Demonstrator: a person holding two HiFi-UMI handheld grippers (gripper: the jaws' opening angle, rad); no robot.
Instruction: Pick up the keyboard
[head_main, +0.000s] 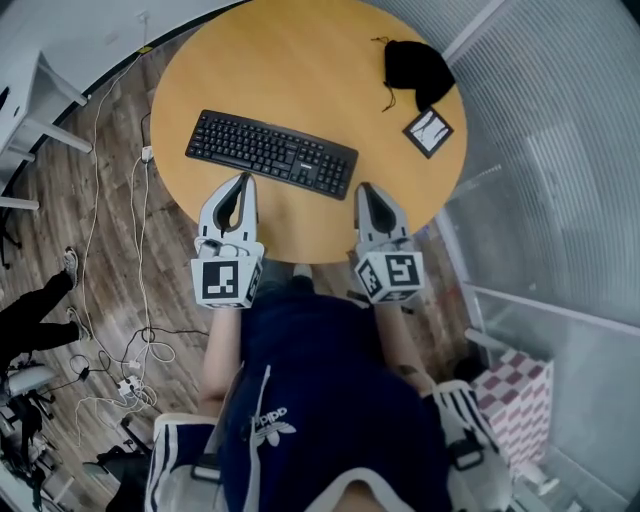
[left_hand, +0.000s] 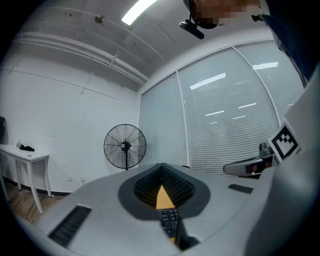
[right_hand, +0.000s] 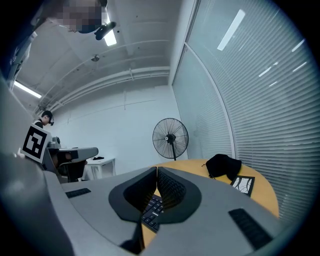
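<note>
1. Ribbed grey fingers (left_hand: 100, 200) of the left gripper (head_main: 243, 180) and right gripper (head_main: 362, 188) are pressing together, gripping nothing.
2. The flat black keyboard (head_main: 270, 152) is lying on the round wooden table (head_main: 300, 60), just beyond both tips.
3. A soft black pouch (head_main: 415, 72) is sitting far right.

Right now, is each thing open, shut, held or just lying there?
keyboard, flat on the table, not held.
left hand-held gripper, shut, empty.
right hand-held gripper, shut, empty.
black pouch, slumped on the table, untouched.
square card, flat beside the pouch.
</note>
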